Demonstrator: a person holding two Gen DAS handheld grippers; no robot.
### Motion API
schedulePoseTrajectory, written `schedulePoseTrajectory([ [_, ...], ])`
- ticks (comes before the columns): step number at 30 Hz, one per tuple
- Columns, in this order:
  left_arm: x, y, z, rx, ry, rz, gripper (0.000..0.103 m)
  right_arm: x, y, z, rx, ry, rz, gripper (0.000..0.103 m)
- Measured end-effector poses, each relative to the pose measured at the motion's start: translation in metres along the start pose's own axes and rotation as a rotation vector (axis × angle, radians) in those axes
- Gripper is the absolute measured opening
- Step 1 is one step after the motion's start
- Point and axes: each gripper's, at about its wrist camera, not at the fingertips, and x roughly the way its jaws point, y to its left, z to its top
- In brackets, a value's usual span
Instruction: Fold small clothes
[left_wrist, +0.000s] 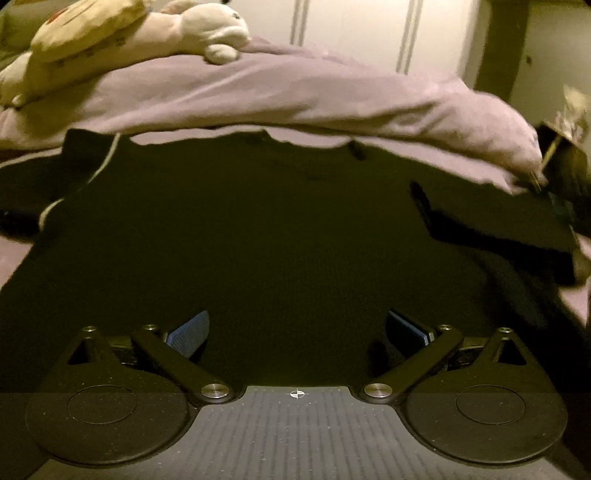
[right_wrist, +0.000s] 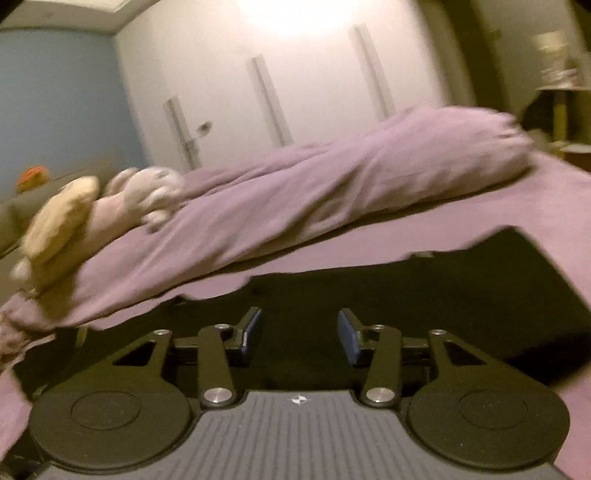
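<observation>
Both claws, left claw and right claw, gape empty above the black garment.

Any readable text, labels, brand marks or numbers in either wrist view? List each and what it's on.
None readable.
Left gripper base: a small round crosshair mark, no letters.
Right gripper base: the same mark.
Black garment: no print visible.
Cream cushion: faint pattern, too blurred to read.
</observation>
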Motion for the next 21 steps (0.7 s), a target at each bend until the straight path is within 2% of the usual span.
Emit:
schedulePoseTrajectory([
  [2,0.006,0.003,0.012,-0.075,0.015,-0.048,0.103,-0.009,-0.023,-0.013,0.093,-0.005,-0.082,0.049],
  [4,0.020,0.001,0.030,-0.181,0.056,-0.128,0.103,-0.013,-0.045,-0.029,0.154,-0.003,-0.139,0.050],
  [7,0.052,-0.013,0.058,-0.319,0.128,-0.251,0.103,-0.016,-0.079,-0.052,0.296,0.039,-0.134,0.054],
  [9,0.077,-0.032,0.076,-0.313,0.136,-0.306,0.103,-0.023,-0.089,-0.055,0.352,0.008,-0.112,0.055],
  [13,0.130,-0.070,0.089,-0.313,0.219,-0.369,0.102,-0.019,-0.086,-0.057,0.304,0.023,-0.127,0.062],
  [15,0.150,-0.082,0.088,-0.346,0.252,-0.396,0.089,-0.016,-0.083,-0.060,0.309,0.012,-0.112,0.063],
  [17,0.157,-0.091,0.087,-0.339,0.242,-0.410,0.087,-0.018,-0.085,-0.060,0.317,0.002,-0.102,0.063],
  [19,0.159,-0.099,0.089,-0.329,0.245,-0.424,0.066,-0.018,-0.085,-0.058,0.318,-0.004,-0.099,0.063],
  [21,0.163,-0.101,0.088,-0.367,0.280,-0.455,0.041,-0.018,-0.085,-0.059,0.320,-0.008,-0.095,0.064],
])
